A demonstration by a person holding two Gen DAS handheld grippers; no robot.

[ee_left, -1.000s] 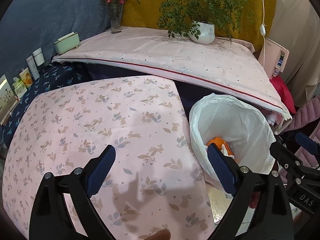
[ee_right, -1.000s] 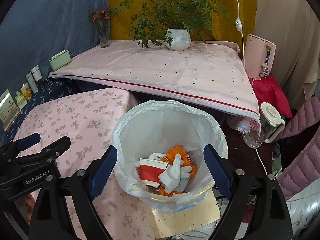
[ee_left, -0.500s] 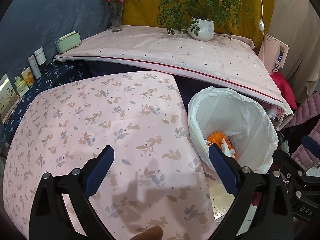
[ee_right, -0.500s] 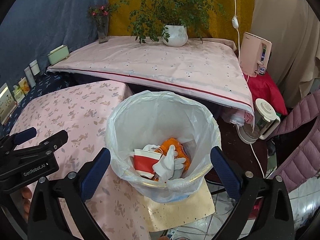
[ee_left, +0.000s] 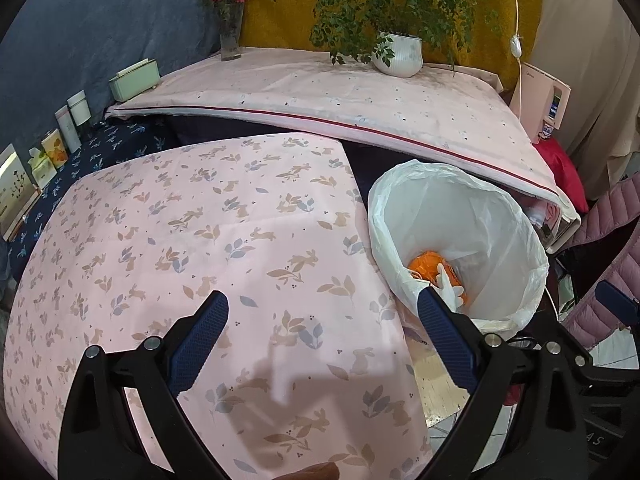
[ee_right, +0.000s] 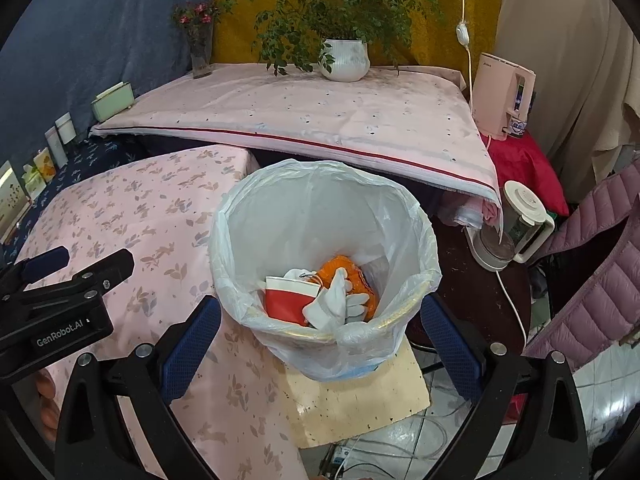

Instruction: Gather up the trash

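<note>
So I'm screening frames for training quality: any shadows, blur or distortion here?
Left wrist view: sharp, with a soft shadow on the floral tablecloth below the left gripper; fisheye bends the far table edge. Right wrist view: sharp and evenly lit inside the bin bag, dark vignette at the corners.

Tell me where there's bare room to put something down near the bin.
The rabbit-print cloth left of the trash bin is bare. The back table is bare between flower vase and potted plant. Crowded: the left wall's cartons.

The near worktop (ee_left: 200,240) wears pink cloth printed with rabbits and leaves. The bin's liner (ee_right: 320,208) is white; inside lie a red-and-white cup (ee_right: 290,300) and orange trash (ee_right: 348,276).
</note>
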